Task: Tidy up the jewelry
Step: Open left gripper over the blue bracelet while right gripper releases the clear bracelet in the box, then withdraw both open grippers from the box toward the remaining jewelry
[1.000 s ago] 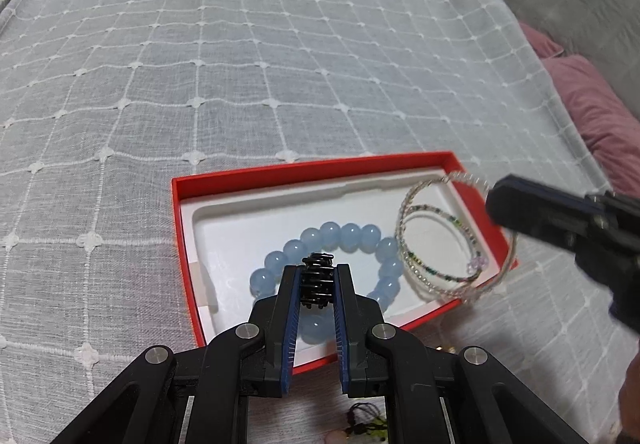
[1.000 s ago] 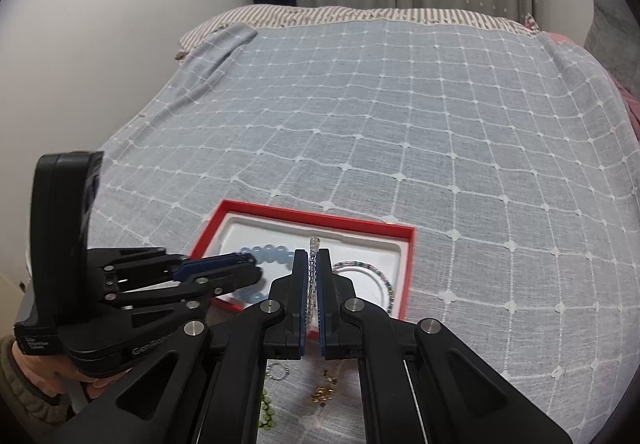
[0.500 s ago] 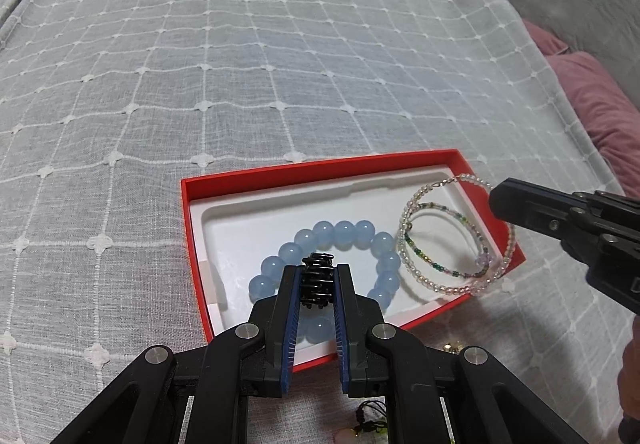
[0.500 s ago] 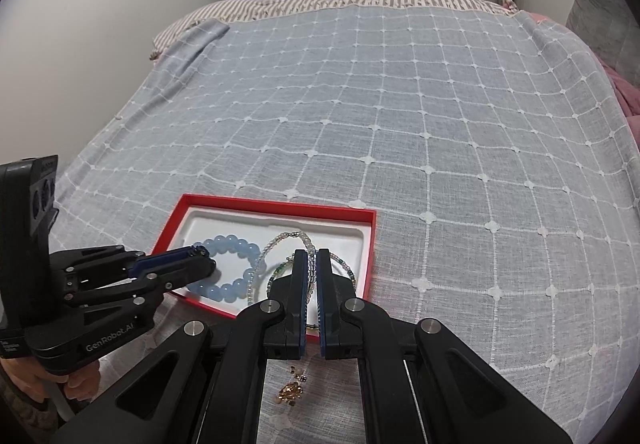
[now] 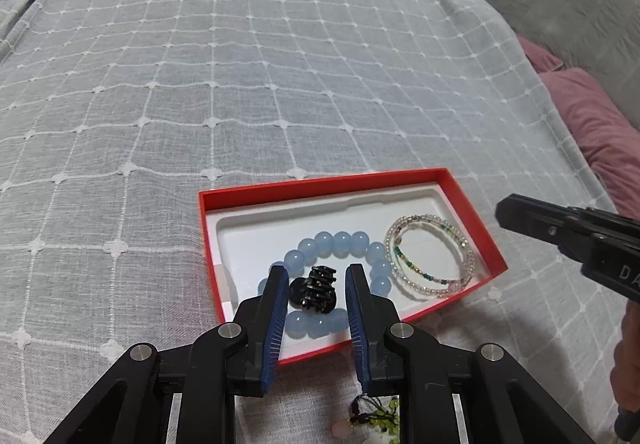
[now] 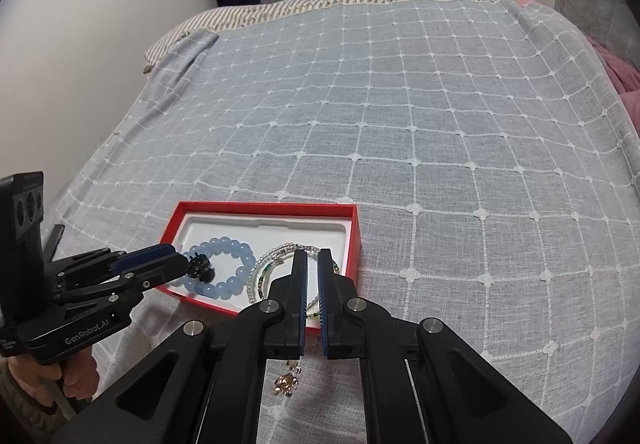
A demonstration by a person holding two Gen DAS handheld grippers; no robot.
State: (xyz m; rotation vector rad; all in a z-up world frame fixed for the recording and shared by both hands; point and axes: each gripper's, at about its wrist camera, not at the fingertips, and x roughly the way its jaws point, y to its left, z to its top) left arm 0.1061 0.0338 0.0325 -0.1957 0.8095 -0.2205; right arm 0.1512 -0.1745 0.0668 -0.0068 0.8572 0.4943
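A red box (image 5: 320, 183) with a white liner lies on the grey checked bedspread. Inside it are a pale blue bead bracelet (image 5: 340, 240) and a thin multicoloured bead bracelet (image 5: 430, 252). A black claw clip (image 5: 316, 290) rests on the blue beads. My left gripper (image 5: 318, 272) straddles the clip; its jaws are opening and the pads stand clear of it. In the left wrist view my right gripper (image 5: 504, 211) hovers just right of the box. In its own view the right gripper (image 6: 313, 256) is shut and empty, above the box's near right corner.
Loose pieces lie on the bedspread in front of the box: a green bead pendant (image 5: 376, 414) and a small gold piece (image 6: 286, 382). Grey pillows (image 5: 560, 15) and a pink cushion (image 5: 600, 123) line the right side. A wall runs along the left.
The left jaws have spread and the black clip has dropped out of their grip onto the blue bracelet. The thin bracelet has settled flat in the box, and the right gripper has drawn away rightward.
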